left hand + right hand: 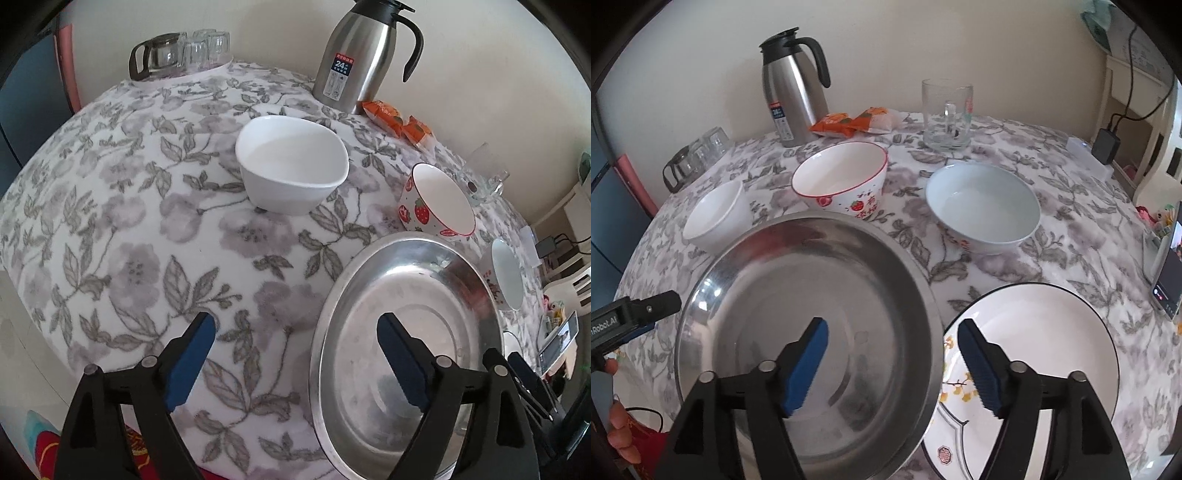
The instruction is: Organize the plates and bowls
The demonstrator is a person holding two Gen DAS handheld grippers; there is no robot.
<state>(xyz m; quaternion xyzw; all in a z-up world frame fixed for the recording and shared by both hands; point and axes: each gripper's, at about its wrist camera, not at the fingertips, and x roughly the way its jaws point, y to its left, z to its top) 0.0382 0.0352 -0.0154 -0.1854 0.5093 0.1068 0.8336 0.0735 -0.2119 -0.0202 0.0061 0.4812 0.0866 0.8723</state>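
Note:
A large steel basin (pixel 406 302) (pixel 798 280) sits on the flowered tablecloth near the front. My left gripper (pixel 295 343) is open astride its left rim, one pad over the cloth, one over the basin's inside. My right gripper (pixel 892 343) is open astride the right rim, its outer finger above a black-rimmed white plate (pixel 1045 332). Neither gripper's pads touch the rim. Behind the basin stand a plain white bowl (pixel 291 162) (pixel 716 214), a strawberry-patterned bowl (pixel 436 199) (pixel 842 177) and a pale bowl (pixel 982 206).
At the back by the wall stand a steel thermos jug (pixel 794 85), orange snack packets (pixel 849 120), a glass mug (pixel 947 114), and a glass pot with upturned glasses (pixel 177 51). A phone (pixel 1169 280) leans at the table's right edge.

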